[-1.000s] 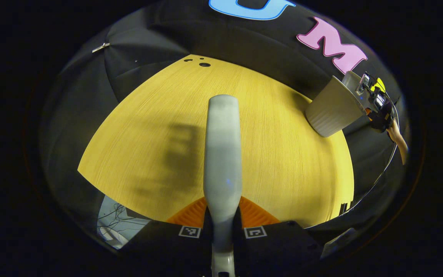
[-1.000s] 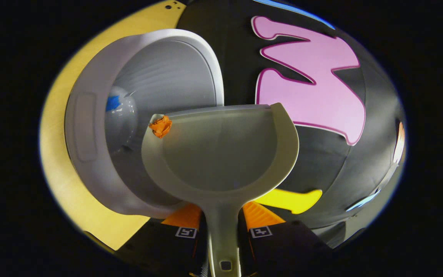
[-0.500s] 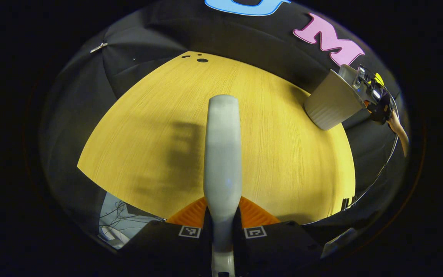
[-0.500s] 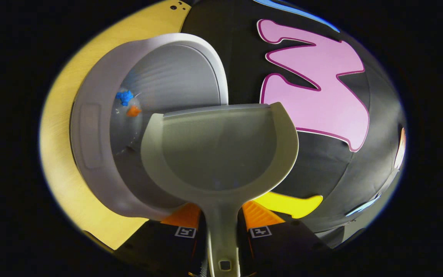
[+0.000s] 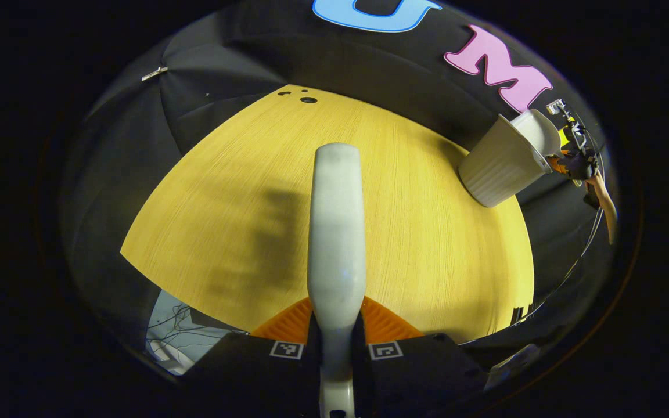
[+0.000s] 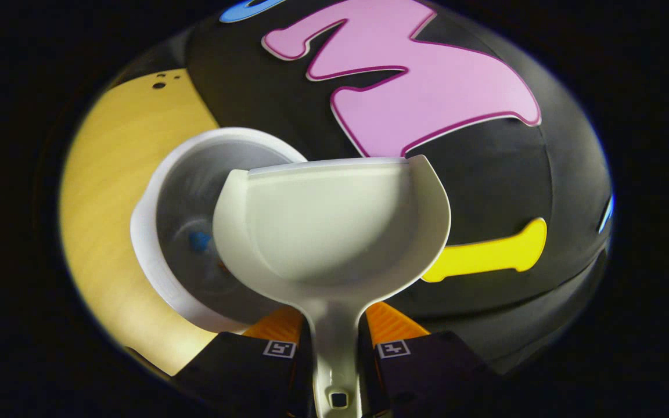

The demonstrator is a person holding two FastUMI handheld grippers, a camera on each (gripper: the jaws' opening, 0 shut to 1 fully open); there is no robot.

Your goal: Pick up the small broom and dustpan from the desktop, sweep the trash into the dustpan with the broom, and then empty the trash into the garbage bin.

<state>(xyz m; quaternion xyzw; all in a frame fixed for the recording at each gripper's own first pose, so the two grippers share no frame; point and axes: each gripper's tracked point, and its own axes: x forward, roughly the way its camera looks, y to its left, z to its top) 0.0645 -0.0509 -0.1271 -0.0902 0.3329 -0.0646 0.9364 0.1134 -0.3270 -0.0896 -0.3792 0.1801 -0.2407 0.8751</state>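
Bin (image 6: 163, 232) is taken as the landmark: it stands on the desk (image 5: 224, 191) at the far right edge, up against the booth wall.

Right gripper (image 6: 334, 331) is pinched on the dustpan (image 6: 334, 220) handle, both fingers pressed to it. In the right gripper view the pan is held up just right of the bin and in front of it, so the bin's right rim and much of its mouth are hidden. The pan's scoop is seen bare. Inside the bin a blue scrap (image 6: 198, 241) is made out; an orange speck beside it is mostly cut off by the pan edge and cannot be identified with certainty.

Left gripper (image 5: 334, 334) is clamped on the broom (image 5: 335, 232) handle. The handle is seen end-on, pointing over the desk well left of the bin; the bristles are hidden behind it.

In the left gripper view the right gripper (image 5: 572, 157) is seen small and warped just right of the bin (image 5: 503, 165), with the holding hand (image 5: 601, 200) below; the pan there is hard to separate from the bin rim.
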